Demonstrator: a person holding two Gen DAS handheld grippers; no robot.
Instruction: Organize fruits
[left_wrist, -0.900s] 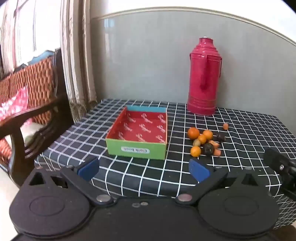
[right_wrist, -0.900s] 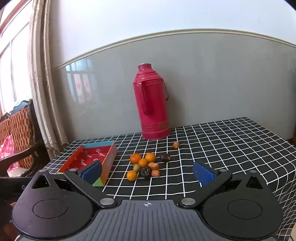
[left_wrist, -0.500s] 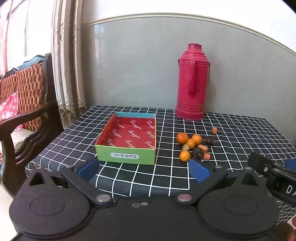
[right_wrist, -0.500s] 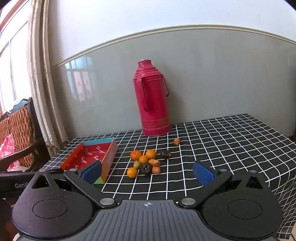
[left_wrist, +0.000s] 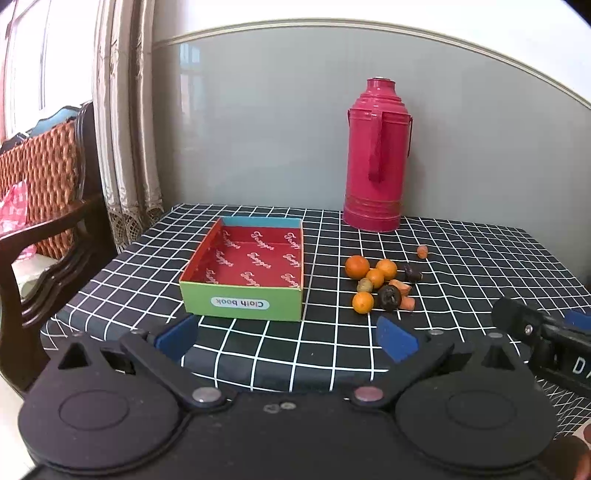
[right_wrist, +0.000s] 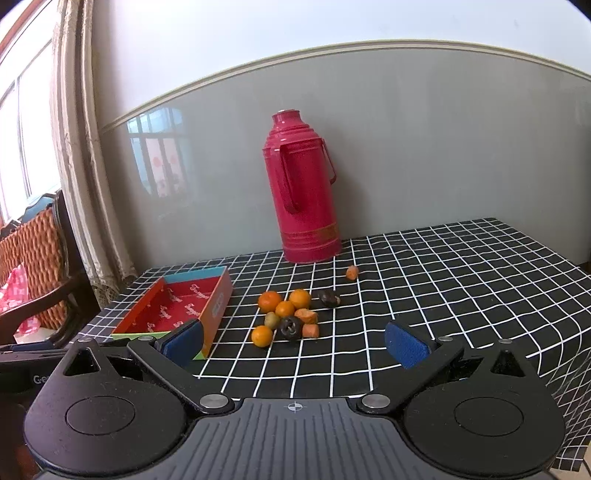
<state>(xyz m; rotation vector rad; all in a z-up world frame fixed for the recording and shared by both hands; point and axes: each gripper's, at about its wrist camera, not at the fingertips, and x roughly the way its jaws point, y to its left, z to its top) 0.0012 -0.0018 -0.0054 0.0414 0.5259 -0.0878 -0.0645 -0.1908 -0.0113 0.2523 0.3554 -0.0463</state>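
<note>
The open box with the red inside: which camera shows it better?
The left wrist view. The box faces that camera squarely, so its whole red floor, empty, and its green front wall show. In the right wrist view the box lies off to the left at an angle, its near corner hidden behind a blue finger pad.

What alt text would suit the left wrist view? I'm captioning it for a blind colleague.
An empty open box with a red lining sits on a black checked tablecloth, left of a cluster of small fruits. A pink thermos stands behind them by the wall. The open left gripper frames the foreground.
</note>
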